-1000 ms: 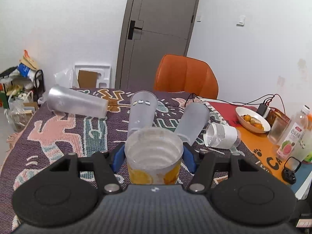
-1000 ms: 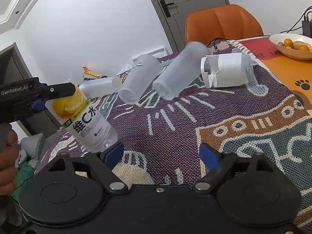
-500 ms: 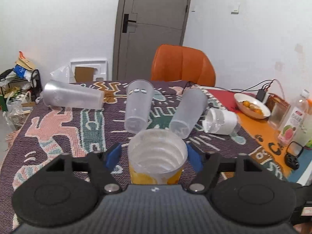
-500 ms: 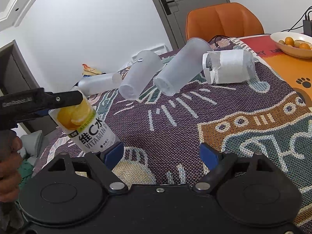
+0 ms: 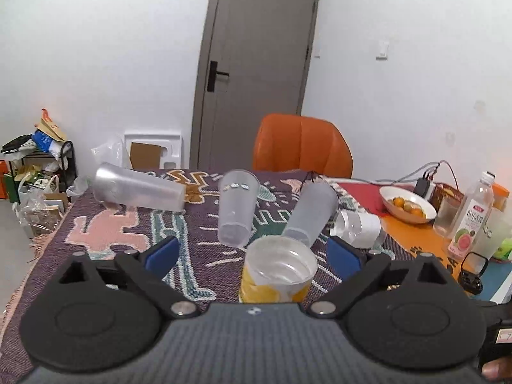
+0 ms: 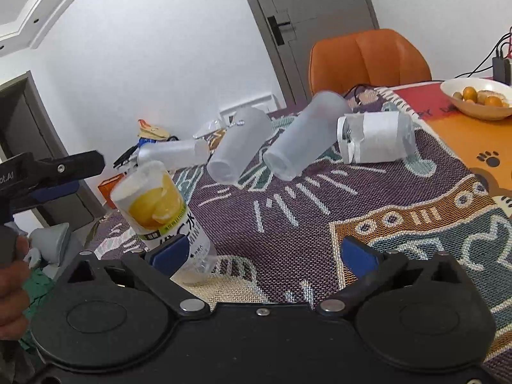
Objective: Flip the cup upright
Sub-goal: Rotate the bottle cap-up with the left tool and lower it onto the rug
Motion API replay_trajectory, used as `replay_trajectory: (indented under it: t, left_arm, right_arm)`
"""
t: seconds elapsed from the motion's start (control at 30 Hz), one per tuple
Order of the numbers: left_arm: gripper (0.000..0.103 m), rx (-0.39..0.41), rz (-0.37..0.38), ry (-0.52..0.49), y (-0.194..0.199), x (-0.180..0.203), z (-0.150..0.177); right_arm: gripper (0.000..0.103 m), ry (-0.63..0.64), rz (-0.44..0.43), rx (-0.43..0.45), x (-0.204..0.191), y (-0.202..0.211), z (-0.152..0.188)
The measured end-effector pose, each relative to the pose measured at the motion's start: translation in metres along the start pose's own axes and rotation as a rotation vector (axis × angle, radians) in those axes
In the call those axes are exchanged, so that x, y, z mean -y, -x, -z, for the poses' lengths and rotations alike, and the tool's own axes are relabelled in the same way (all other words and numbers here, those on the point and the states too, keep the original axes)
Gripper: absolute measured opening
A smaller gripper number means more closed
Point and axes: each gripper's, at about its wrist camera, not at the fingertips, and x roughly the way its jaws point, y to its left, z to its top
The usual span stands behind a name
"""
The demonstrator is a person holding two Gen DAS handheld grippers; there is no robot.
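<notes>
The left claw (image 5: 251, 252) is spread wide, and the lemon-labelled cup (image 5: 277, 270) is seen mouth-up between its pads, touching neither. Beyond it, frosted cups (image 5: 235, 208) lie on the counter (image 5: 96, 233). The right claw (image 6: 264, 249) is likewise parted around nothing.

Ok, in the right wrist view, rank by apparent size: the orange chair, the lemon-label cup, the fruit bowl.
1. orange chair
2. lemon-label cup, though its nearness to the camera inflates it
3. fruit bowl, partly cut off by the frame edge
</notes>
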Motion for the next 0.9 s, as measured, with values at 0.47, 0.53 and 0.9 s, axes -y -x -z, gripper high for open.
replay_trajectory:
  t: [0.47,0.53,0.9]
  left_arm:
    - [0.103,0.049,-0.021,0.013,0.051,-0.013,0.021]
    - [0.103,0.047,-0.028,0.012,0.056,-0.014,0.024]
    - [0.103,-0.001,-0.110,0.043,0.092,-0.027,0.045]
  right_arm:
    - [0.103,0.025,0.012,0.052,-0.017,0.038,0.010]
    - [0.103,0.035,0.009,0.056,-0.021,0.043,0.012]
    - [0.103,0.093,-0.020,0.075,-0.041,0.071,0.021]
